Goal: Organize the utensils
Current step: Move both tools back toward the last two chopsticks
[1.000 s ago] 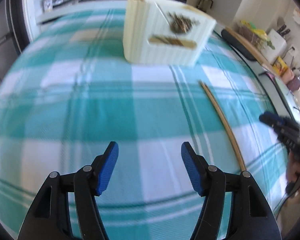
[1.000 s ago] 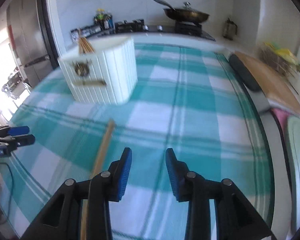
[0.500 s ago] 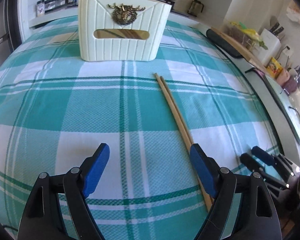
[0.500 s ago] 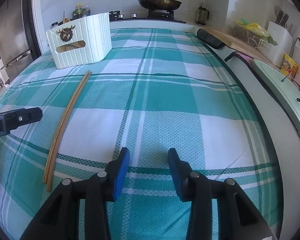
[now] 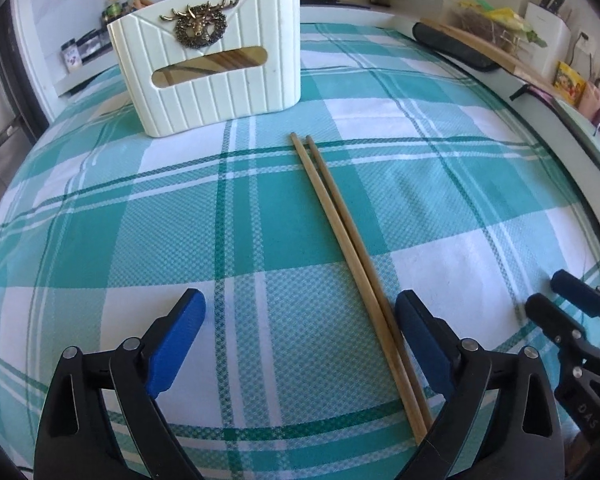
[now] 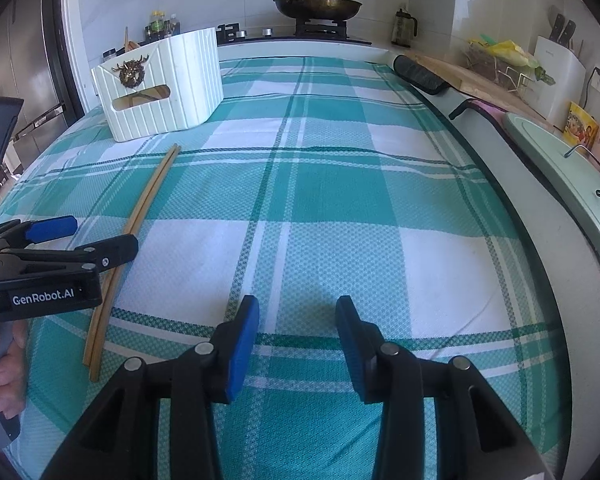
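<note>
Left gripper [image 5: 300, 316] fingers spread wide, just been opening, straddling chopsticks [image 5: 352, 252]. Right gripper [image 6: 296, 320] fingers released, empty. Cream holder [image 5: 212, 56] at 11 o'clock.

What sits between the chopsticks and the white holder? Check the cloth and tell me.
Nothing visible. Only bare checked tablecloth separates the chopsticks from the white holder, and the open left claw has a clear path too.

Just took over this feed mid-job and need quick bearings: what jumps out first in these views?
A pair of wooden chopsticks lies side by side on the teal checked tablecloth, its near end between the wide-open left tongs, whose jaws have just been opening. Behind it stands a cream ribbed box with a brass deer-head badge. The right tongs hang open over bare cloth, holding nothing.
</note>
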Demonstrator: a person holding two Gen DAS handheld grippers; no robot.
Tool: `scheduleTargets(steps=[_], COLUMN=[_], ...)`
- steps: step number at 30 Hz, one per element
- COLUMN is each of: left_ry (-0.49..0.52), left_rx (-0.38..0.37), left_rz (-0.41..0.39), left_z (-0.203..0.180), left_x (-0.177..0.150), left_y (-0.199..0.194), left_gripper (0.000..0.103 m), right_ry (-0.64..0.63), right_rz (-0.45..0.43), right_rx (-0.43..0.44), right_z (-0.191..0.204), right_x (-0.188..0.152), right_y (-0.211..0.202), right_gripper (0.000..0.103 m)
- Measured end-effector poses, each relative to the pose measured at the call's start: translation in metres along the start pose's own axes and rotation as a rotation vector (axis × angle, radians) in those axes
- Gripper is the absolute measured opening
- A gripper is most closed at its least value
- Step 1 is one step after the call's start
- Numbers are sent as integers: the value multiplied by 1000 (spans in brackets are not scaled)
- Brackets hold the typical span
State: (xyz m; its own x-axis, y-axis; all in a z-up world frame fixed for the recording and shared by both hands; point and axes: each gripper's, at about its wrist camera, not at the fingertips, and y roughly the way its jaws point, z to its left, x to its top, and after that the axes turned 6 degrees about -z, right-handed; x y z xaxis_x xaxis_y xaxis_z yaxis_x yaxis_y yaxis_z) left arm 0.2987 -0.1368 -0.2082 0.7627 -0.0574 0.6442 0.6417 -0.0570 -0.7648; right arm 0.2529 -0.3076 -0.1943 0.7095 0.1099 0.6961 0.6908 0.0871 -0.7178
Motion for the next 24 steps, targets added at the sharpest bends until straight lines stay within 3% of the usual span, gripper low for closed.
scheduleTargets(steps=[6,19,21,24], left_ry=[-55,-38,-21,-9], left_rx=[-42,11,17,15], left_rz=[-9,-1,-11,-34], left_z=[11,12,11,14], left_x=[-1,-1,-1,-1], left_y=[-8,-3,-4,-10], left_gripper=[95,94,86,53], right_ry=[4,2,1,3], right_rz=[0,0,0,0], right_rx=[3,1,0,2], right_z=[0,0,-1,-1], right_x=[0,0,0,0], right_y=[0,0,0,0], right_gripper=[41,41,41,41])
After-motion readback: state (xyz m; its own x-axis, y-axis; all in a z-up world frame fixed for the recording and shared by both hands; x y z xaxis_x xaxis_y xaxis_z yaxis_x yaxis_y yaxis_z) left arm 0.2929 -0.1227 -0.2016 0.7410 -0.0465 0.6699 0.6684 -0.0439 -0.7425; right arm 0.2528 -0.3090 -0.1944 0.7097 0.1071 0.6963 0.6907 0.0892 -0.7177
